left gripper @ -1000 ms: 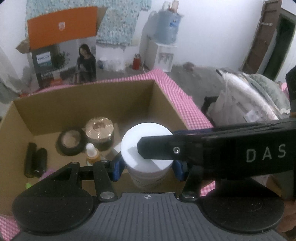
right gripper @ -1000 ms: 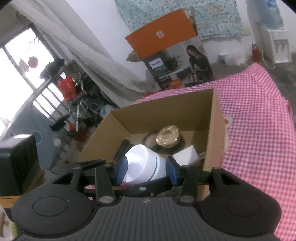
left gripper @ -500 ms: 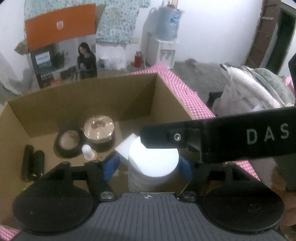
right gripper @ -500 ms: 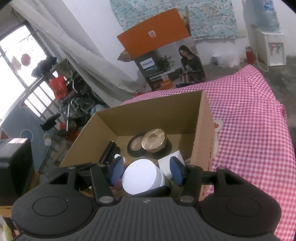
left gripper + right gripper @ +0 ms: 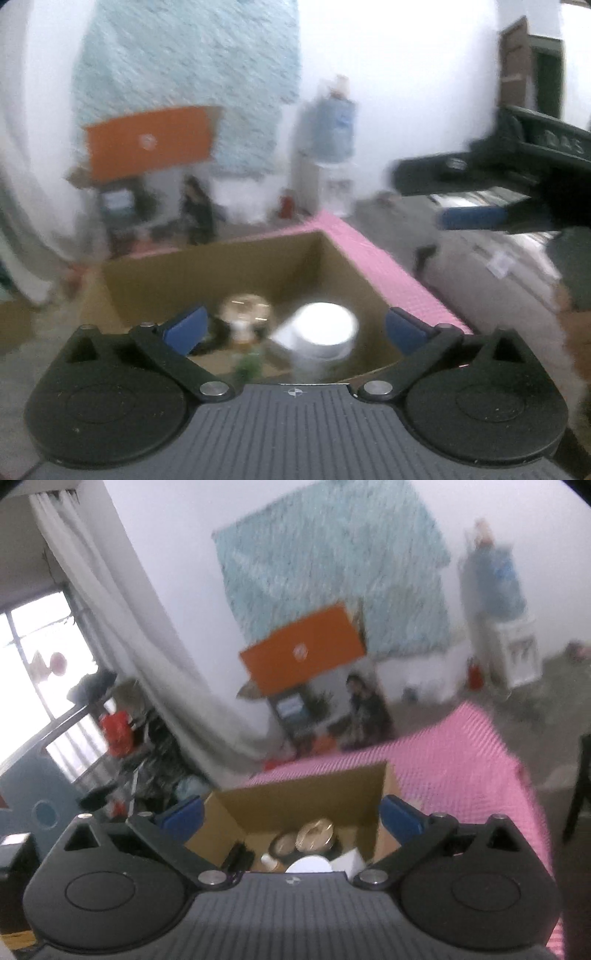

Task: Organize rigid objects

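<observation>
While the white jar [image 5: 325,328] sits upright in the box [image 5: 229,273] beside the gold lid [image 5: 245,308], both grippers, left [image 5: 293,330] and right [image 5: 290,818], hang above it spread wide and empty, left looking a bit nearer, honestly.

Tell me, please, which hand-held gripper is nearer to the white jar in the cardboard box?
Left, though blur makes this tentative. The left hand-held gripper hangs open just above the white jar in the cardboard box. The right hand-held gripper is open, higher and off to the right.
</observation>
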Demonstrator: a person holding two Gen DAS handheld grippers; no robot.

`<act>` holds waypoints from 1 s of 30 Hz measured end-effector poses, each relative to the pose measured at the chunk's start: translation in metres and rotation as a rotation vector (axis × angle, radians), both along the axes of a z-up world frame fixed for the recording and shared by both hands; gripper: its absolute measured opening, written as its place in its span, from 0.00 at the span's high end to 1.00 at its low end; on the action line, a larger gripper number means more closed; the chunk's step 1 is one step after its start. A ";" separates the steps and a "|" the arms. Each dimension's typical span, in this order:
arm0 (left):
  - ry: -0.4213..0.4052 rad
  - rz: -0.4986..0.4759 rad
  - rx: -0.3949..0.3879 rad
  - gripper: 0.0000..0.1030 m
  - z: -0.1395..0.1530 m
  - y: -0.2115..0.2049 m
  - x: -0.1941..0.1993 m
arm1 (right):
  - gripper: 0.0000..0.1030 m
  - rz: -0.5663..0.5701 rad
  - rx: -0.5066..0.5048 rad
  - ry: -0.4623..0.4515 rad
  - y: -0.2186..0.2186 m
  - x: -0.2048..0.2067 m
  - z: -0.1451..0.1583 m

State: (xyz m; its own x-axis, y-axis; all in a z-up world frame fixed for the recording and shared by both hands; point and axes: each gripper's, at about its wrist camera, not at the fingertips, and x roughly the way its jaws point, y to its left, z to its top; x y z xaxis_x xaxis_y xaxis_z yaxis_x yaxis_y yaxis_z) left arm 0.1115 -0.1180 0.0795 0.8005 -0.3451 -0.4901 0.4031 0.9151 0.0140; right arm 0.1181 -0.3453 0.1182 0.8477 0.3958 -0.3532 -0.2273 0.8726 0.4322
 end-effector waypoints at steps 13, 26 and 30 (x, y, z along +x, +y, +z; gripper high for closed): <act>0.034 0.252 0.208 0.00 -0.010 0.021 0.007 | 0.00 -0.219 -0.306 0.053 0.071 -0.040 -0.030; 0.202 0.333 0.077 0.00 -0.021 0.053 0.014 | 0.00 -0.201 -0.379 0.185 0.108 -0.026 -0.059; 0.223 0.326 0.057 0.00 -0.022 0.055 0.015 | 0.00 -0.202 -0.387 0.199 0.113 -0.023 -0.061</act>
